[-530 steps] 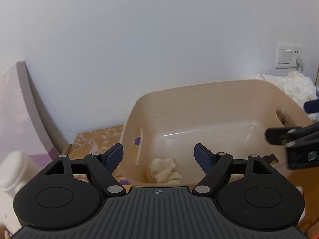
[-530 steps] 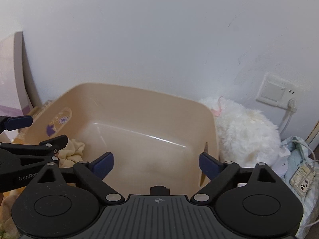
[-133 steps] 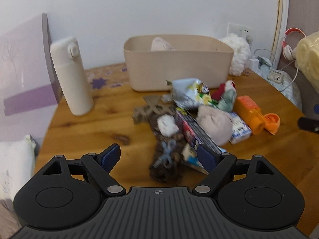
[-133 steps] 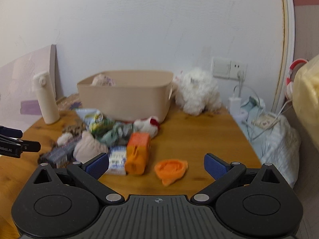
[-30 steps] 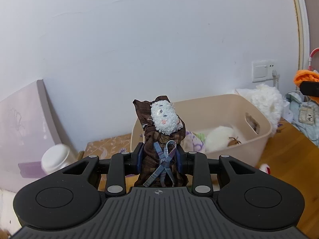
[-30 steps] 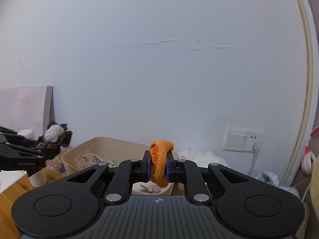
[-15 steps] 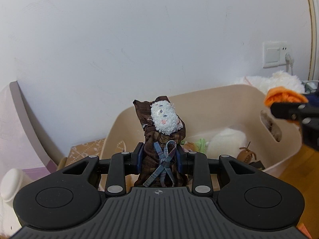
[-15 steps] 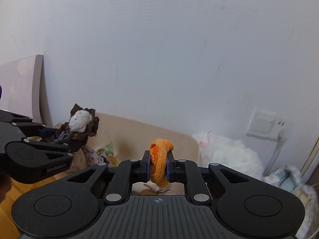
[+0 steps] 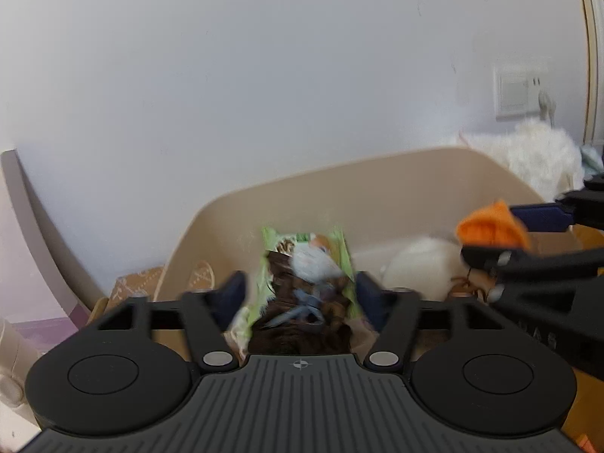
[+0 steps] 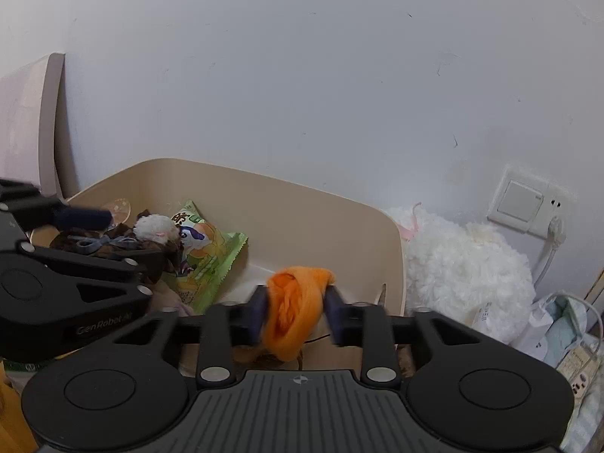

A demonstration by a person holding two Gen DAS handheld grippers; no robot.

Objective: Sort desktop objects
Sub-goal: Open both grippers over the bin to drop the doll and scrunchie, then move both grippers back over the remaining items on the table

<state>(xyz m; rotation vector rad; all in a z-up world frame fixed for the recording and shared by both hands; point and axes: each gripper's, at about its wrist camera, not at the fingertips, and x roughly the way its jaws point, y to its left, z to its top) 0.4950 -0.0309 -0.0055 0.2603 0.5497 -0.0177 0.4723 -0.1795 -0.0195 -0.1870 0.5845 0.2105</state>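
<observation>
Left gripper (image 9: 300, 294): from my left wrist view, its jaws have just been opening and stand apart; the brown doll (image 9: 302, 302) is blurred between them, and I see gaps at both pads, so I read no grip.
Bin (image 9: 377, 173): beige, directly ahead under the doll, with a green snack packet (image 9: 271, 264) and a white plush lump (image 9: 419, 264) inside.
Right gripper (image 10: 296, 304): from my right wrist view, its jaws have just been opening; the orange cloth (image 10: 294, 302) sits between the pads and bulges against both, so I cannot tell whether they press on it.
Cloth position: over the bin's near right part.
Beside the bin: a white fluffy toy (image 10: 460, 268) against the wall, below a wall switch (image 10: 521, 200).
</observation>
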